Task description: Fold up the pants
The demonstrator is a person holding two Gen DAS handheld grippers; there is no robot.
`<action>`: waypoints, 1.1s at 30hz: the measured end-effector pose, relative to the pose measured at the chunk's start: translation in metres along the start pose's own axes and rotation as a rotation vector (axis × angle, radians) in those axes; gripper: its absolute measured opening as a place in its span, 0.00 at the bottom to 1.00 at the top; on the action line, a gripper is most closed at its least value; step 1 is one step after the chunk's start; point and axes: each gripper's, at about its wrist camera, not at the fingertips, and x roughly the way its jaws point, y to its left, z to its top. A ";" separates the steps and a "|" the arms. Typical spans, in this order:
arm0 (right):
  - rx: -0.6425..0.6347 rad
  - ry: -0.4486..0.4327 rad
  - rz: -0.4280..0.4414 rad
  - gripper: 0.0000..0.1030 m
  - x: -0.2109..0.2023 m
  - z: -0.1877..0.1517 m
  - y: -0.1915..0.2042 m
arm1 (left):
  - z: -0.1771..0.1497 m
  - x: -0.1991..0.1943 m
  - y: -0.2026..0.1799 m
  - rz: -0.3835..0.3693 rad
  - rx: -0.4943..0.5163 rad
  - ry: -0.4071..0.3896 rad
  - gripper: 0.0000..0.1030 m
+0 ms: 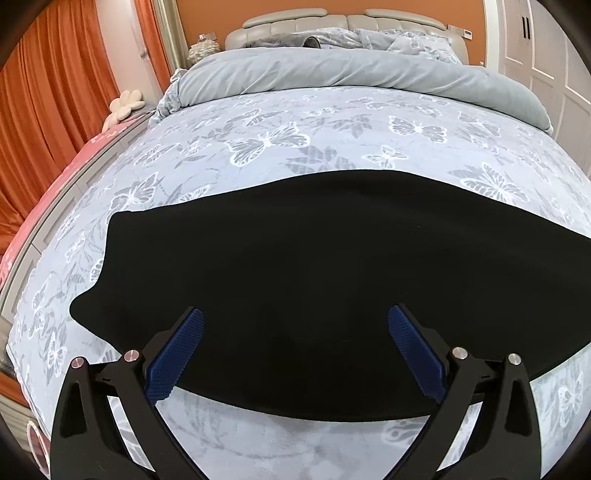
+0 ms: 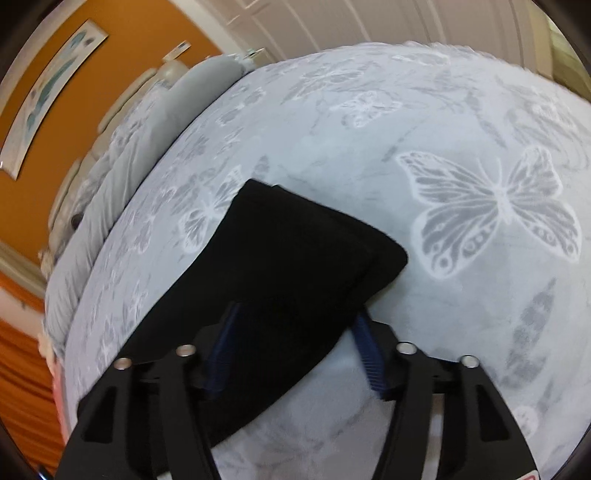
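Observation:
Black pants [image 1: 314, 258] lie flat across a bed with a pale blue butterfly-print sheet [image 1: 295, 129], folded lengthwise, running left to right. My left gripper [image 1: 295, 312] hovers open over the near edge of the wide end, blue pads [image 1: 177, 358] far apart and nothing pinched. In the right wrist view the narrow leg ends [image 2: 295, 251] lie stacked on the sheet [image 2: 443, 295]. My right gripper [image 2: 297, 310] is open and straddles the leg. The cloth sits between its fingers and its pads do not press on it.
A grey duvet [image 1: 351, 70] is bunched at the head of the bed below a padded headboard [image 1: 332, 22]. Orange curtains [image 1: 44, 110] and a flower-shaped cushion [image 1: 125, 105] are on the left, white wardrobe doors [image 1: 546, 55] on the right. A framed picture [image 2: 48, 96] hangs on the orange wall.

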 end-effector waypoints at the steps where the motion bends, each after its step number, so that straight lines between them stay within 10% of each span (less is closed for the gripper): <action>1: -0.022 0.000 -0.015 0.59 -0.001 -0.002 0.003 | 0.000 0.000 0.000 0.001 0.000 0.000 0.95; 9: -0.153 -0.032 -0.064 0.61 0.003 -0.002 0.012 | 0.001 -0.002 0.000 -0.004 -0.001 -0.006 0.95; 12: -0.136 -0.055 -0.055 0.09 0.004 0.004 0.008 | 0.002 -0.002 0.001 -0.004 -0.004 -0.009 0.95; 17: -0.288 -0.167 0.065 0.09 -0.045 -0.003 0.076 | 0.006 -0.005 0.007 -0.003 -0.027 -0.013 0.95; 24: -0.715 -0.059 0.357 0.10 -0.082 -0.114 0.253 | 0.011 -0.015 0.029 -0.021 -0.087 -0.028 0.95; 33: -1.051 0.171 0.203 0.11 0.017 -0.265 0.342 | 0.014 -0.012 0.080 -0.054 -0.198 0.035 0.95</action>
